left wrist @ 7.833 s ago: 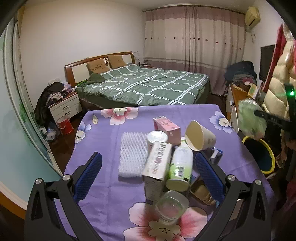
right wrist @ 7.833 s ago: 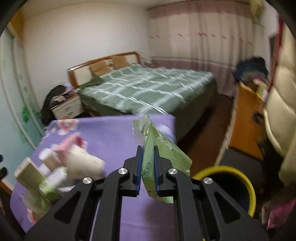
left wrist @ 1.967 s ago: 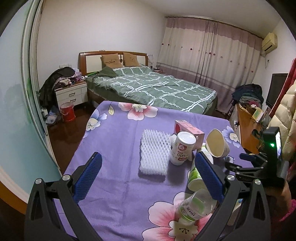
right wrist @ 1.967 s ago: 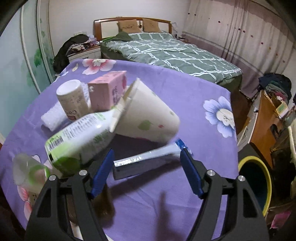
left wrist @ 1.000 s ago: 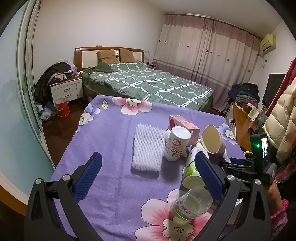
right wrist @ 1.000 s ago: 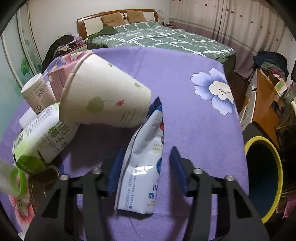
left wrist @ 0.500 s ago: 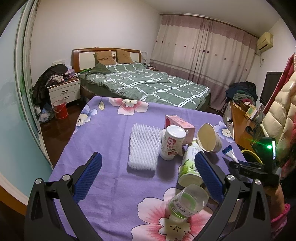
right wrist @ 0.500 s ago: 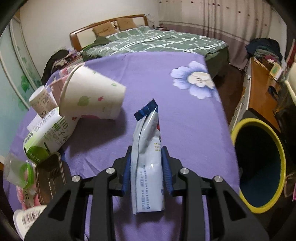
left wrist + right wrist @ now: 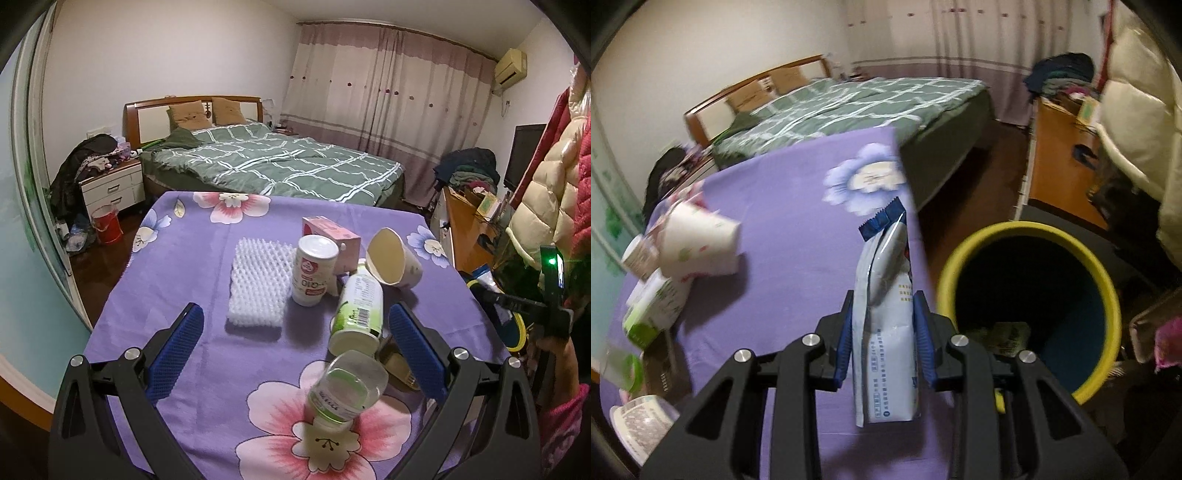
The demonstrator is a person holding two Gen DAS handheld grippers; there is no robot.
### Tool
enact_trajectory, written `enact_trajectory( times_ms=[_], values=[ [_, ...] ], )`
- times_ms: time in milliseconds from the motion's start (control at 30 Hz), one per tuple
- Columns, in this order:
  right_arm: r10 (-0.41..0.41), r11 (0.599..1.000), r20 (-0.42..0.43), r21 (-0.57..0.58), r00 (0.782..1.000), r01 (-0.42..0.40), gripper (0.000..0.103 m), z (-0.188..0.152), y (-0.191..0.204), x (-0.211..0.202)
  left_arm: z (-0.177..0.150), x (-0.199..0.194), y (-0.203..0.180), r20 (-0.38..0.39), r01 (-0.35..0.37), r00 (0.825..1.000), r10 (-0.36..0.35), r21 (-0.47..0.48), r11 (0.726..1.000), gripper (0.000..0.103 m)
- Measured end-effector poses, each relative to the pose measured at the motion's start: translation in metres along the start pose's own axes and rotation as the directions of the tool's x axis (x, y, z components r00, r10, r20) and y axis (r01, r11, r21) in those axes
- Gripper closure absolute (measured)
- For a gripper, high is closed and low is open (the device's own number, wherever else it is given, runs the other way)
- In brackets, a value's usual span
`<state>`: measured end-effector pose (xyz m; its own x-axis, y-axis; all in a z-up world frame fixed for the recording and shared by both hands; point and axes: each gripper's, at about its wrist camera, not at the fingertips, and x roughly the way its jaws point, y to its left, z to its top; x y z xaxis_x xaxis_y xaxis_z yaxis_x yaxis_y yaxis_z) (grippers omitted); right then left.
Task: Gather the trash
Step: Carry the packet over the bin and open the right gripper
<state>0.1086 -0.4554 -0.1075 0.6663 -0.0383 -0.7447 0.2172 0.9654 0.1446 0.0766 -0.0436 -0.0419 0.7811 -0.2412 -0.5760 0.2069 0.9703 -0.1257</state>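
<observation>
Pouch lifted off table, clamped between jaws.

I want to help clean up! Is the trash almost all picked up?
Not yet. Something already lies in the yellow-rimmed bin. The right gripper holds a blue-and-white snack packet beside it. The paper cup, bottles, pink box and foam net remain; the left gripper is empty.

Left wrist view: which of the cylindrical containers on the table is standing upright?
The white red-labelled can, beside the foam net; the others lie tipped.
</observation>
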Motion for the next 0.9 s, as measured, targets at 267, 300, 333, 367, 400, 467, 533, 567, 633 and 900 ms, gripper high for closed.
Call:
enact_trajectory(
  times_ms=[267,300,333,367,400,467,533,567,633,900],
  values=[
    [-0.115,0.986,-0.002,0.117,0.993,0.114,0.073,0.0,-0.063,0.006,-0.001,0.003,-0.007,-0.011,0.009,1.0,-0.009,0.008,1.0,0.005],
    [-0.12,0.984,-0.006,0.128,0.993,0.12,0.073,-0.001,-0.069,0.007,-0.001,0.003,-0.008,-0.011,0.008,1.0,-0.008,0.01,1.0,0.005],
    [-0.13,0.982,-0.015,0.139,0.991,0.131,0.073,-0.002,-0.075,0.01,-0.001,0.004,-0.01,-0.012,0.008,1.0,-0.008,0.012,1.0,0.005],
    [-0.136,0.98,-0.019,0.142,0.99,0.138,0.073,-0.002,-0.079,0.012,-0.001,0.004,-0.009,-0.013,0.009,1.0,-0.009,0.013,1.0,0.005],
    [-0.141,0.979,-0.025,0.145,0.99,0.143,0.073,-0.003,-0.083,0.015,-0.001,0.005,-0.01,-0.014,0.01,1.0,-0.01,0.014,1.0,0.005],
    [-0.146,0.977,-0.036,0.153,0.989,0.15,0.073,-0.004,-0.089,0.02,-0.001,0.005,-0.011,-0.015,0.011,1.0,-0.011,0.017,1.0,0.005],
    [-0.151,0.975,-0.042,0.161,0.988,0.156,0.072,-0.005,-0.092,0.024,-0.001,0.006,-0.012,-0.017,0.011,1.0,-0.011,0.02,1.0,0.005],
    [-0.153,0.974,-0.044,0.165,0.987,0.158,0.071,-0.005,-0.093,0.026,-0.001,0.006,-0.012,-0.017,0.012,1.0,-0.011,0.022,1.0,0.005],
    [-0.159,0.971,-0.043,0.173,0.986,0.164,0.071,-0.005,-0.095,0.026,-0.001,0.005,-0.013,-0.017,0.011,1.0,-0.011,0.025,1.0,0.004],
    [-0.166,0.969,-0.004,0.187,0.986,0.164,0.064,0.0,-0.095,0.014,-0.001,0.005,-0.016,-0.021,0.015,1.0,-0.014,0.031,0.999,0.004]
  ],
)
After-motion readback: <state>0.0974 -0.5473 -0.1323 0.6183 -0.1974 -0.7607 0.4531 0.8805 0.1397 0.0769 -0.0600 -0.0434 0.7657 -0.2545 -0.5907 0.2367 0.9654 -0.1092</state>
